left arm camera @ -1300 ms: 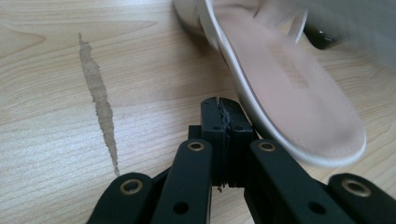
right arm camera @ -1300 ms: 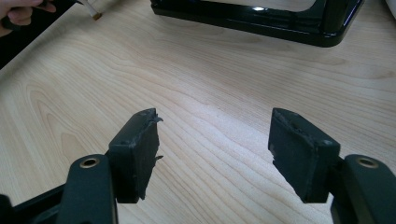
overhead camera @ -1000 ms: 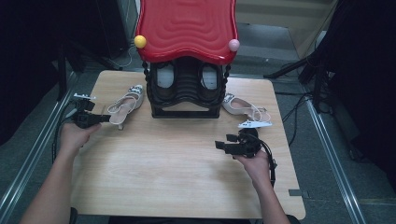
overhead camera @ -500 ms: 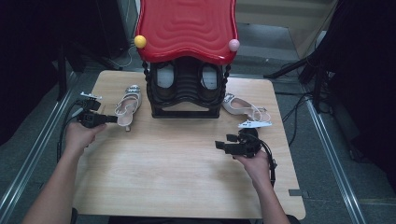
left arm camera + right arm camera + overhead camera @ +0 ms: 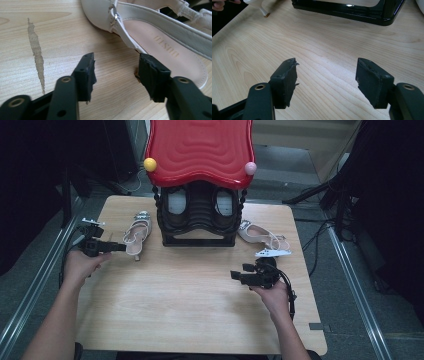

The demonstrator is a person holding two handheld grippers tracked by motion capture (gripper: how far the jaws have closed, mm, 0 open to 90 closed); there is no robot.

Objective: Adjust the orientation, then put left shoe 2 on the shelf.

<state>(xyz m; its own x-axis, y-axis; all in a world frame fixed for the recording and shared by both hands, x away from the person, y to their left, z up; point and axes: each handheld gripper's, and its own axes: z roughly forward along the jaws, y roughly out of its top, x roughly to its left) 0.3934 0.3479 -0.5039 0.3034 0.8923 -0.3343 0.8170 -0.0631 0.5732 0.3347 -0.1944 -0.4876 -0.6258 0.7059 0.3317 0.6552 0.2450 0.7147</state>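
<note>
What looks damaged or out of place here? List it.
The table has a long ragged patch where the wood-grain surface is chipped away. The left gripper has frayed pads. One sandal lies left of the rack, the other sandal right of it.

We found the rack point(image 5: 199, 220) at the table's point(image 5: 190, 320) far middle | one shoe point(image 5: 136, 232) lay left of it | another shoe point(image 5: 262, 235) right | left gripper point(image 5: 120, 247) just beside the left shoe.
</note>
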